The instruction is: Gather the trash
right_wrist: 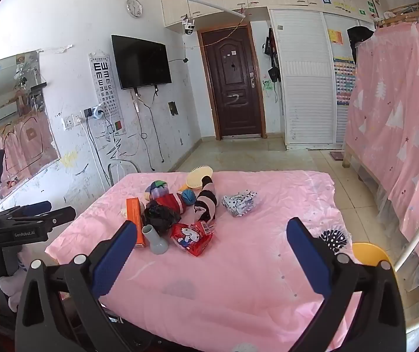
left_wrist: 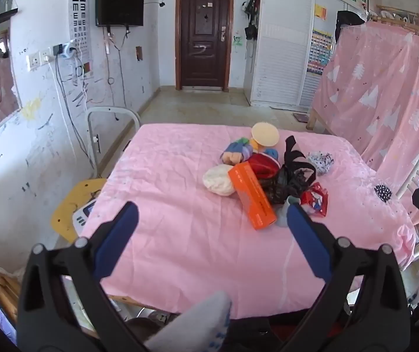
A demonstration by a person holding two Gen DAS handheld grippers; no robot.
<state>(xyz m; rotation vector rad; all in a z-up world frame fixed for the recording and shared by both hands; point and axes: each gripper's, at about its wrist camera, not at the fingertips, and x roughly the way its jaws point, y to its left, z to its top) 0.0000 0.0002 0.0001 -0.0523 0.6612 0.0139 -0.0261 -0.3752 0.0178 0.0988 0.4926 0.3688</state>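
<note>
Pink sheet: it covers the whole table (left_wrist: 180,205), and I've got both cameras looking down across it from the near edge.
Trash pile: heaped mid-table, toward the far side, well clear of both my tools.
Orange box (left_wrist: 252,195): lying flat at the front of the heap, one end pointing at me, resting against the black plastic bag (right_wrist: 161,215).
Red snack wrapper (right_wrist: 192,237): cartoon print, at the near edge of the pile, just beside the grey funnel-shaped piece (right_wrist: 154,240).
Behind those: a cream comb-like disc (left_wrist: 265,135), a striped sock (right_wrist: 208,202), a white polka-dot wrapper (right_wrist: 240,202) lying a little apart.
Left gripper (left_wrist: 212,220): jaws spread wide, nothing between them, hovering over bare sheet short of the box.
Right gripper (right_wrist: 211,234): released too, fingers wide, empty, aimed at the pile from the near side.
Side note: in the right view I can see my left tool off the table's left edge.
</note>
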